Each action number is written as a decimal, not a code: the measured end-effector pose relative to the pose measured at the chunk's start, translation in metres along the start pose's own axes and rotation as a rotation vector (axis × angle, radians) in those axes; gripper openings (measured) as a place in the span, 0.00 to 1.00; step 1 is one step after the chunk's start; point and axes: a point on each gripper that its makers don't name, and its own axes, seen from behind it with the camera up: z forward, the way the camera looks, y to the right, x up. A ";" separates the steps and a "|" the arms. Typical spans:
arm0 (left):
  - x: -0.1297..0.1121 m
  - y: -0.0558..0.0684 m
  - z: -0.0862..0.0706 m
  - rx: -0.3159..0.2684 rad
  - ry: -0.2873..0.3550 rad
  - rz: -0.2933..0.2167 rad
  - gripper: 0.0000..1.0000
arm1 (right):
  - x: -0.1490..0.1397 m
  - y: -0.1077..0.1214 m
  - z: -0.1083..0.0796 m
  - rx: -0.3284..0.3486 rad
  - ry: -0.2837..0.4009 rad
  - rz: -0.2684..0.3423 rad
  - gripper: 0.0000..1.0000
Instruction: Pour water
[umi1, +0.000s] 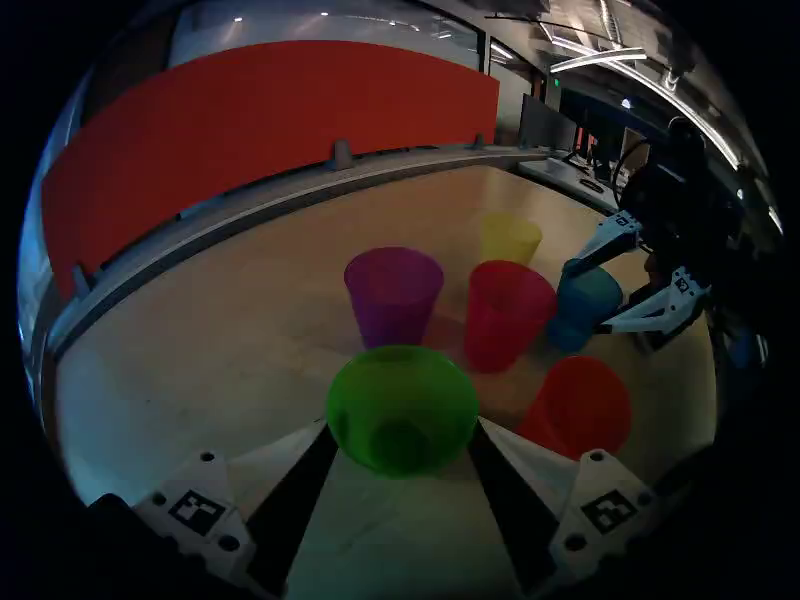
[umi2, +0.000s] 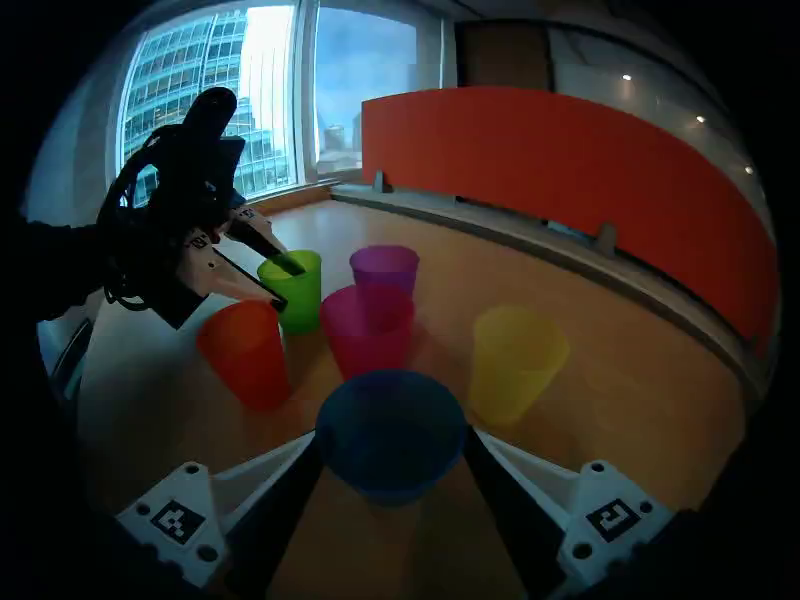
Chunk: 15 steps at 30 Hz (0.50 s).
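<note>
green cup (umi1: 402, 405) upright in left gripper (umi1: 402, 430), blue cup (umi2: 390, 425) upright in right gripper (umi2: 392, 440).

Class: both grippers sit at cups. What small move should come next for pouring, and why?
Probably lift the green cup straight up a little. The left gripper seems closed on it, it stands upright, and the purple cup and orange cup stand close, so tilting in place could knock them.

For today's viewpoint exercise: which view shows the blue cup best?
The right gripper view: the blue cup sits large and unblocked between the jaws. The left gripper view shows it farther off and small, its edge behind the pink cup.
</note>
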 end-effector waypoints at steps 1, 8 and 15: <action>0.000 0.000 0.001 0.003 -0.001 0.002 0.88 | 0.000 0.000 0.001 0.001 0.000 0.001 0.99; 0.000 -0.001 0.005 0.009 -0.007 0.003 0.88 | 0.000 0.000 0.002 0.005 -0.003 -0.001 0.99; -0.001 -0.002 0.006 0.018 -0.015 0.003 0.86 | 0.000 0.000 0.003 0.008 -0.005 -0.003 0.98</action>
